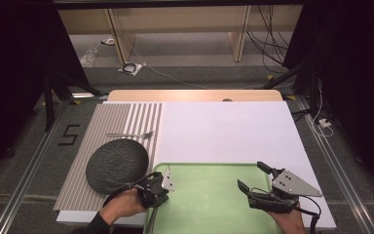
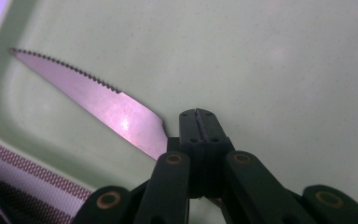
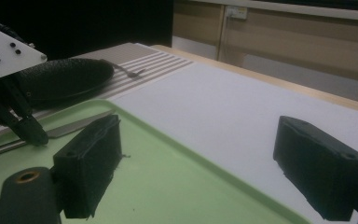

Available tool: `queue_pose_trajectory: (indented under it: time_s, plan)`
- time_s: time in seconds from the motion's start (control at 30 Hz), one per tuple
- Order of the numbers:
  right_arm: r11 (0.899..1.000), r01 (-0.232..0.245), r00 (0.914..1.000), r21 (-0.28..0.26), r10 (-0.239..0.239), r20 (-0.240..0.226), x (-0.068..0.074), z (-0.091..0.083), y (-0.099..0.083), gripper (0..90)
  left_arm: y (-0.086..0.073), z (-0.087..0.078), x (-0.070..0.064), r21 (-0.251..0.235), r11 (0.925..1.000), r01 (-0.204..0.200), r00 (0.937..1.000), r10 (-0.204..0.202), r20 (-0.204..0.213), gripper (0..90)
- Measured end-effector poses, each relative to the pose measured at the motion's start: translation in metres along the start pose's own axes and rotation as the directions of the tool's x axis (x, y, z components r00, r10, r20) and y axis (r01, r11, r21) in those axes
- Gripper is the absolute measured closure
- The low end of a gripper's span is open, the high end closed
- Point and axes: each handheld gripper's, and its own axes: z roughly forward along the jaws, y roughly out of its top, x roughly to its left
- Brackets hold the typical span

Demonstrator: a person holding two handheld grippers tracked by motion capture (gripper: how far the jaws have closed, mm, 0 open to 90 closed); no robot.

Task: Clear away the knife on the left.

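A green tray (image 1: 209,204) lies at the table's near edge. A serrated table knife (image 2: 98,100) rests flat in it along the left wall, blade pointing away from me. My left gripper (image 2: 196,114) is shut, its tip down at the tray floor, and the knife runs underneath the jaws rather than between them. From the right gripper view, the left gripper (image 3: 33,134) touches down on the knife (image 3: 79,125). My right gripper (image 1: 251,174) hovers open over the tray's right side with nothing between its fingers.
A dark round plate (image 1: 117,165) sits on a striped placemat (image 1: 121,117) left of the tray, with a fork (image 1: 131,135) just beyond it. A white mat (image 1: 224,126) covers the table behind the tray.
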Motion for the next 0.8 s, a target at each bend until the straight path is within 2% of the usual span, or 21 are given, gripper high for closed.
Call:
queue_pose_trajectory:
  time_s: [0.1,0.3,0.5,0.67,0.77,0.8]
  plan:
    - [1.000,-0.001,1.0000,-0.005,0.001,-0.001,0.000,0.000,0.000,16.0,-0.004,-0.001,0.006,0.008,0.9997,0.022,0.9997,-0.022,0.010,89.6]
    - [1.000,-0.001,1.0000,-0.009,0.001,-0.002,0.000,0.001,0.000,16.1,-0.006,-0.003,0.009,0.007,0.9991,0.041,0.9988,-0.041,0.028,89.6]
    - [1.000,-0.003,1.0000,-0.011,0.003,-0.003,0.000,0.001,0.000,16.0,-0.008,-0.007,0.013,-0.015,0.9988,0.046,0.9987,-0.045,0.022,85.7]
    - [1.000,-0.001,1.0000,-0.011,0.001,-0.002,0.000,0.001,0.000,16.0,-0.008,-0.015,0.018,-0.064,0.9944,0.084,0.9962,-0.082,0.029,70.3]
    - [1.000,-0.003,1.0000,-0.010,0.003,-0.001,0.000,0.001,0.000,16.0,-0.008,-0.021,0.022,-0.085,0.9922,0.092,0.9956,-0.090,0.025,54.3]
    - [1.000,-0.003,1.0000,-0.010,0.003,-0.001,0.000,0.001,0.000,16.0,-0.008,-0.023,0.023,-0.091,0.9911,0.097,0.9953,-0.095,0.020,54.3]
